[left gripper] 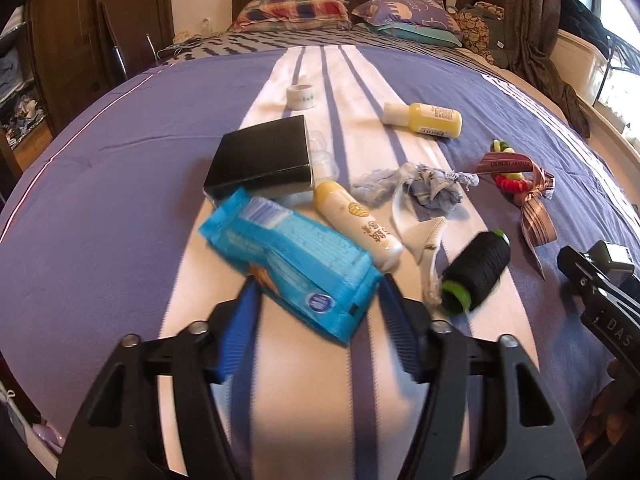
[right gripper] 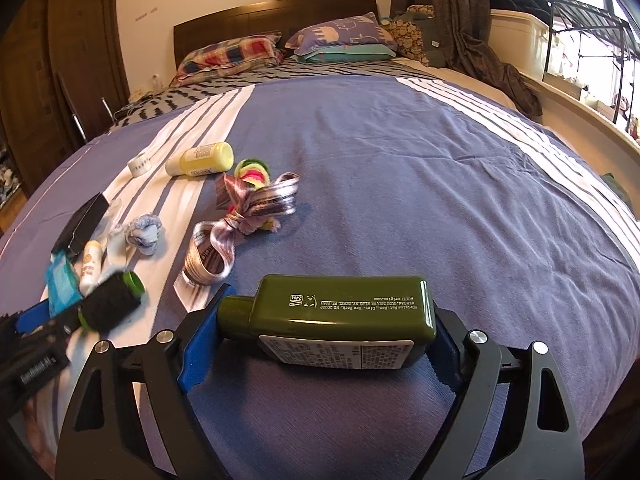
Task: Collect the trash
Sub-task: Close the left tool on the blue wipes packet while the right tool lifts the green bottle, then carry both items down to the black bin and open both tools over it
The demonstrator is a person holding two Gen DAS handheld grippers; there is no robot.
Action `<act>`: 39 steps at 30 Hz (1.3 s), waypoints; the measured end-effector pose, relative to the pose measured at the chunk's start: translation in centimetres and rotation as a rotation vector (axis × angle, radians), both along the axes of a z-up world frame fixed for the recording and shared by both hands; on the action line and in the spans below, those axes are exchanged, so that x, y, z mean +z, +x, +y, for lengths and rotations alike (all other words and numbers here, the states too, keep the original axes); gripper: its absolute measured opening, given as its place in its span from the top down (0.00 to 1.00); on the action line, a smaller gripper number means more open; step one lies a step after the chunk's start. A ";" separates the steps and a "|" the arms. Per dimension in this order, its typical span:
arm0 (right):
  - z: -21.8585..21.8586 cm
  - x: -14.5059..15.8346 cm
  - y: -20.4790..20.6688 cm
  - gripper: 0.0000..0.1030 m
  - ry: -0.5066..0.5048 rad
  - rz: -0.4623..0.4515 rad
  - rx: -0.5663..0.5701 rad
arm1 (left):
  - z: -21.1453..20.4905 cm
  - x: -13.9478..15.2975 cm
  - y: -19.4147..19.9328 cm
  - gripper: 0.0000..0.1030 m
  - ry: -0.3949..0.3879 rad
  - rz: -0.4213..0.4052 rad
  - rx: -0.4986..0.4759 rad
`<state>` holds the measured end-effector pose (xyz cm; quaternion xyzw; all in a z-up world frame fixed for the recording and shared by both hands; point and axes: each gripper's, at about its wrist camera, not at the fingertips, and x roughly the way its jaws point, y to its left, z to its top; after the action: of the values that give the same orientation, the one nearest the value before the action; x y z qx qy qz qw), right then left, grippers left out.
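A blue plastic packet [left gripper: 288,256] lies tilted on the striped bedspread, its near end between the blue pads of my left gripper [left gripper: 316,312], which press on both its sides. My right gripper [right gripper: 332,312] is shut lengthwise on a dark green bottle [right gripper: 344,304], cap against the left pad and base against the right, above the blue bedspread [right gripper: 400,200]. Just beyond the packet lie a cream tube [left gripper: 356,224], a black box [left gripper: 260,156], a black thread spool [left gripper: 476,272] and a crumpled blue cloth scrap [left gripper: 424,188]. The right gripper's body shows at the left wrist view's right edge.
Farther up the bed lie a yellow bottle [left gripper: 424,118], a white tape roll [left gripper: 301,96], a striped ribbon [left gripper: 532,200] over coloured hair ties, and a white strap [left gripper: 420,236]. Pillows [left gripper: 292,12] and headboard are at the far end, a wardrobe left, a window sill right.
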<state>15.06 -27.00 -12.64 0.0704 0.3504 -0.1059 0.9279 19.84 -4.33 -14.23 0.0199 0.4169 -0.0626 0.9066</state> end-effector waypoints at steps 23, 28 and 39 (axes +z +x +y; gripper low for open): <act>2.2 0.5 -5.4 0.16 -0.017 -0.012 0.093 | 4.1 0.5 -4.4 0.78 -0.072 -0.025 -0.041; 2.6 2.0 -8.3 0.16 -0.028 -0.040 0.098 | 4.1 2.0 -7.6 0.79 -0.077 -0.054 -0.053; 4.7 5.1 -17.5 0.16 -0.108 -0.127 0.159 | 4.0 5.6 -18.4 0.79 -0.075 -0.167 -0.116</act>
<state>-2.39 -22.33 -7.58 -0.0010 0.2893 -0.0462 0.9561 1.48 -0.30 -8.60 0.0150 0.3353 -0.1286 0.9332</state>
